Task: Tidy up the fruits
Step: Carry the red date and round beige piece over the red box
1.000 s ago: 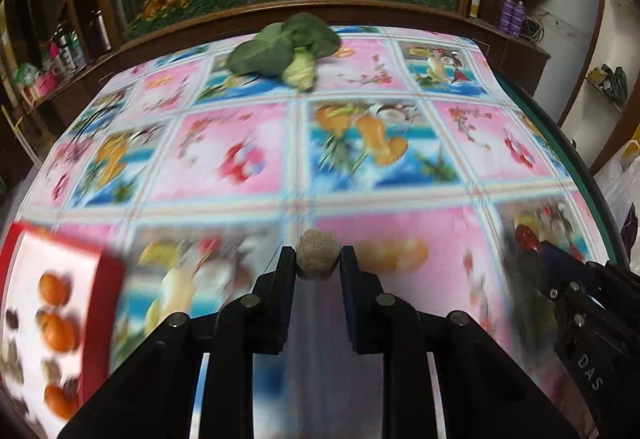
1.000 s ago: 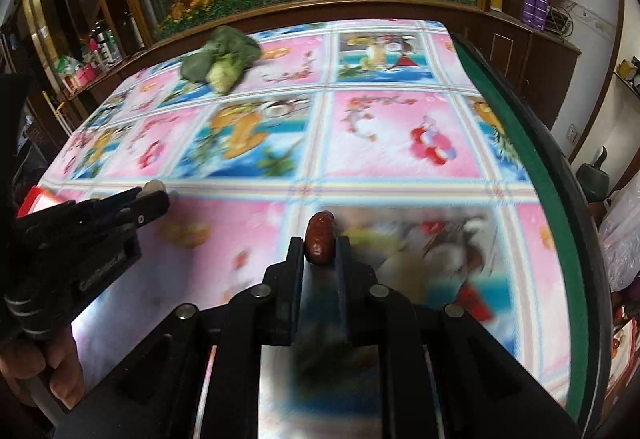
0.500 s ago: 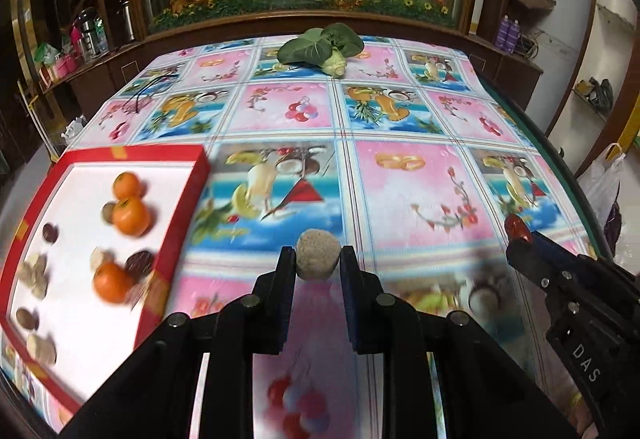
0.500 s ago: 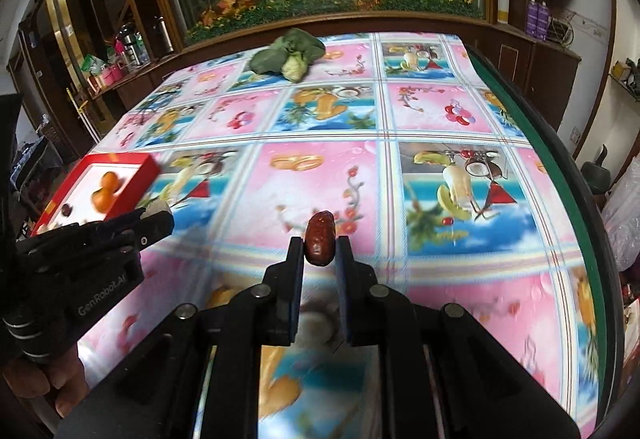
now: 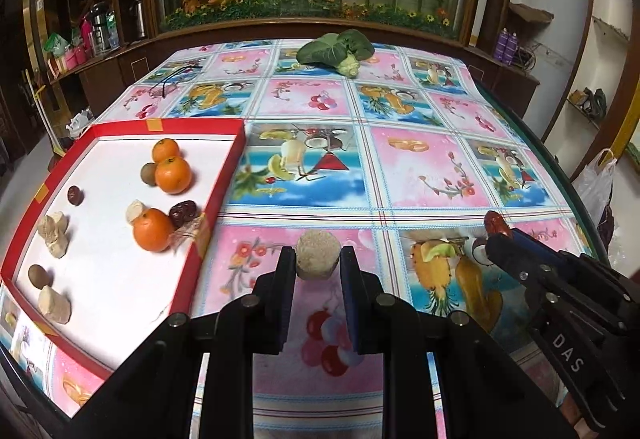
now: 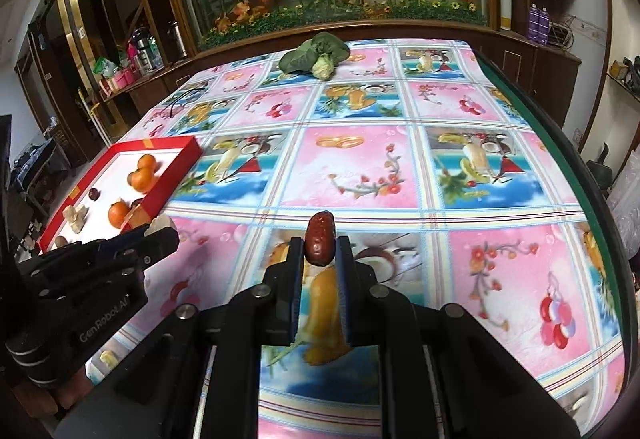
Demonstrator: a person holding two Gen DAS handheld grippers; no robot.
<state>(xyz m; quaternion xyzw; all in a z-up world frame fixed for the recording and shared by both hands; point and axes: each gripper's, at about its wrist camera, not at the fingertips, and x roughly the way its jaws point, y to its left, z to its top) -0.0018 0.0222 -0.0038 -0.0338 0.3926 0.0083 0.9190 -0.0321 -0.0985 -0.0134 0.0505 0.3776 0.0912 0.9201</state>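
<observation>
The left gripper (image 5: 318,263) is closed on a tan, rough-surfaced round piece (image 5: 318,255), pinched at the very tips of its two fingers and held above the fruit-print tablecloth (image 5: 404,167). The right gripper (image 6: 319,251) is clamped on a dark red date (image 6: 319,243), which stands upright between the pads with its top poking above the fingertips.

Left of the left jaws and slightly ahead lies a red-rimmed tray (image 5: 224,179) with a white floor. The left wrist view lays its contents out clearly: three oranges (image 5: 173,175), two touching at the far side and one nearer the right rim; a small brown-green round fruit (image 5: 148,173) touching the far pair; two dark dates (image 5: 182,213), one beside the near orange and one apart to the left; several pale tan lumps (image 5: 53,233); and another small brown fruit (image 5: 39,275) near the front left. The right wrist view shows the same tray (image 6: 176,175) far off to the left of its jaws, small and partly hidden behind the left gripper (image 6: 160,235), so only the oranges and a few pieces can be made out.

Far ahead of both jaws, at the table's back edge, sits a leafy green vegetable (image 5: 340,51) with a pale stem end. The left view catches the right gripper (image 5: 496,229) to the right of its jaws, with the date at its tip. Only the right view shows the table's dark green edge (image 6: 568,155) running along the right side in full.
</observation>
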